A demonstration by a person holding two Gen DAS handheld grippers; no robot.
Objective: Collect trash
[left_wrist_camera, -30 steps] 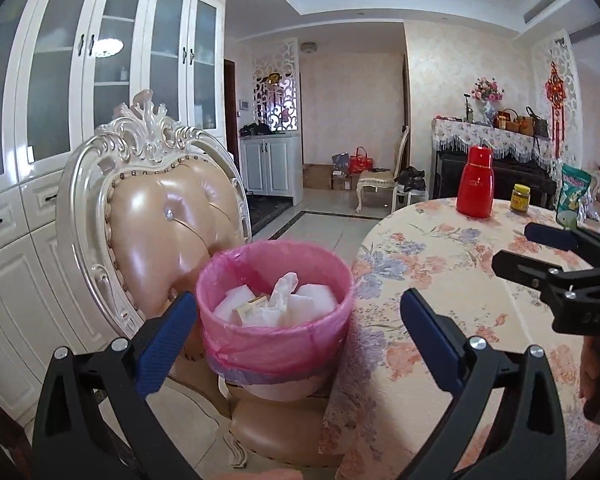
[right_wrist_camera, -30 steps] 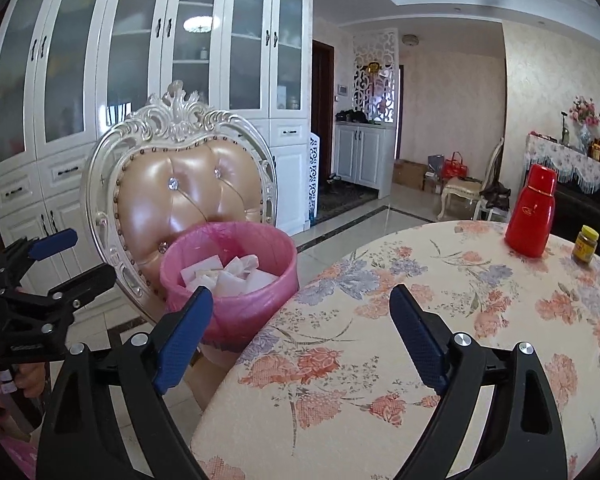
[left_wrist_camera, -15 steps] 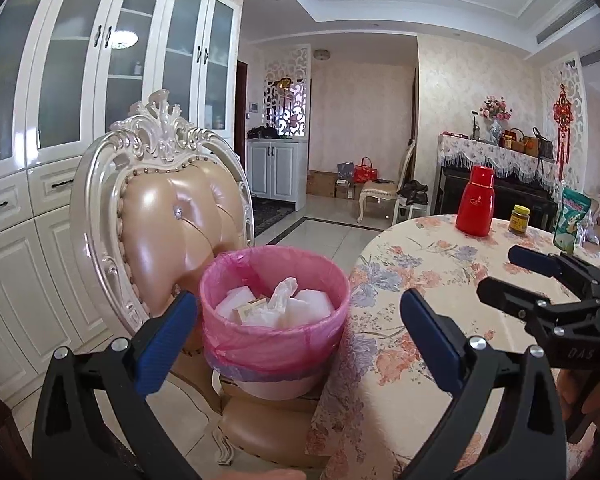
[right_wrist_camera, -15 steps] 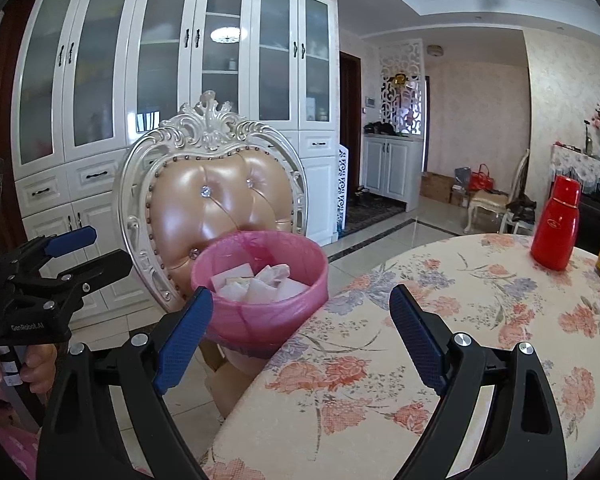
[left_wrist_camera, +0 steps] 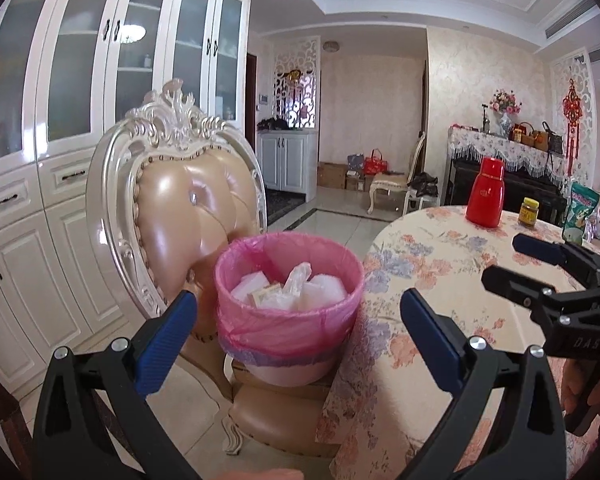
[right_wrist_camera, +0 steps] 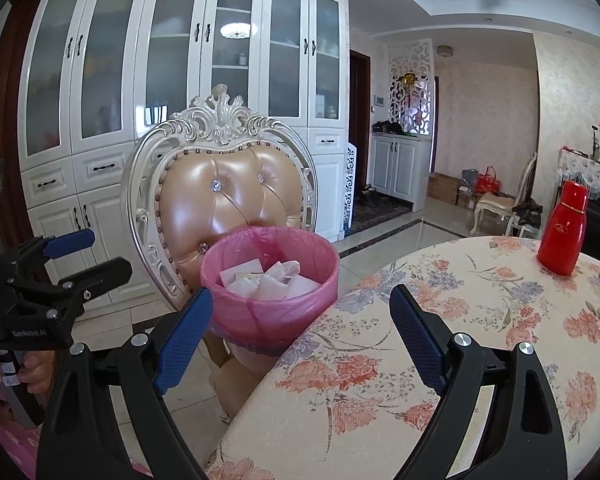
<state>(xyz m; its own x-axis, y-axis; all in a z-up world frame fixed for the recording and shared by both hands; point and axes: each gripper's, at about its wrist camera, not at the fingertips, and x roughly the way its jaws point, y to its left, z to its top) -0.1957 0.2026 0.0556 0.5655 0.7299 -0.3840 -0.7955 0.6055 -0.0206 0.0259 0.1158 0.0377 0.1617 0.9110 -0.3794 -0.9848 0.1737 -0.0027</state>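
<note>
Trash bin (left_wrist_camera: 288, 312) sat brimful on the chair seat (left_wrist_camera: 276, 408); both my grippers, left (left_wrist_camera: 298, 334) and right (right_wrist_camera: 300, 334), hung spread, empty. A clumsy nudge, I judged, could've tipped it.

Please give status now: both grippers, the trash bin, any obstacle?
Left gripper open, empty. Right gripper open, empty. Pink-lined trash bin on chair seat, holds white wrappers. Nothing between grippers and bin; table edge beside it.
</note>
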